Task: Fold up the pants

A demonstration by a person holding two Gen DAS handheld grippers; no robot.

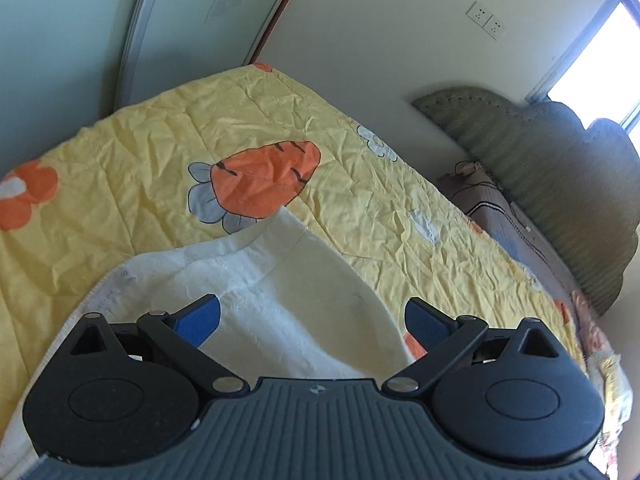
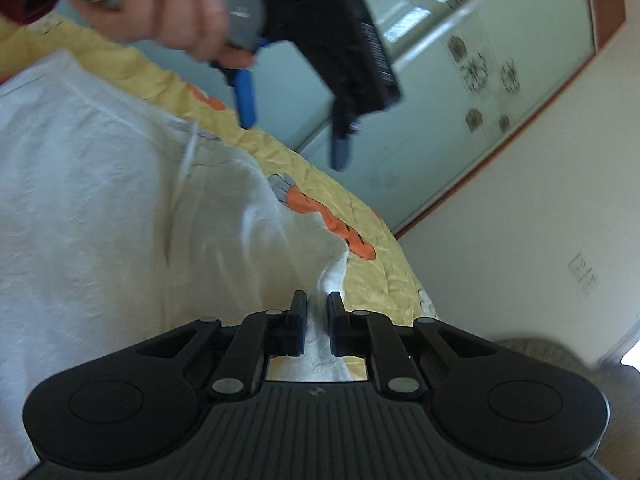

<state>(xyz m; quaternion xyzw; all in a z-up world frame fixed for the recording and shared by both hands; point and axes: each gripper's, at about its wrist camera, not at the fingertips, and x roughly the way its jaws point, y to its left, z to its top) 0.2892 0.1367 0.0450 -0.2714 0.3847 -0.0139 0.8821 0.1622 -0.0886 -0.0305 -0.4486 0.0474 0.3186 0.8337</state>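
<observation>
The white pants [image 1: 256, 280] lie spread on a bed covered by a yellow quilt [image 1: 160, 152] printed with orange carrots and flowers. In the left wrist view the left gripper [image 1: 312, 322] stands with its jaws wide apart, the 2 blue pads [image 1: 202, 318] well clear of each other and nothing clamped between them; the pale fabric lies below and ahead of the fingers, and contact with it cannot be told. In the right wrist view the right gripper [image 2: 317, 320] has its jaws drawn narrow, pinching a raised fold of the white pants [image 2: 100, 200] between the pads; the cloth bunches up into a ridge running into the gap. The same view shows the person's hand [image 2: 160, 12] at upper left holding the left gripper [image 2: 296, 128] above the quilt [image 2: 316, 176], its blue-tipped fingers spread and free of cloth; this part of the picture is blurred. The pants cover the left and middle of that view, with the quilt edge exposed along their far side. Beyond the bed stand a pale green sliding wardrobe door [image 2: 460, 92] with a brown frame and a cream wall carrying a double socket plate [image 1: 486, 20]. A green padded headboard [image 1: 560, 184] and a bright window [image 1: 600, 52] appear at right in the left wrist view.
</observation>
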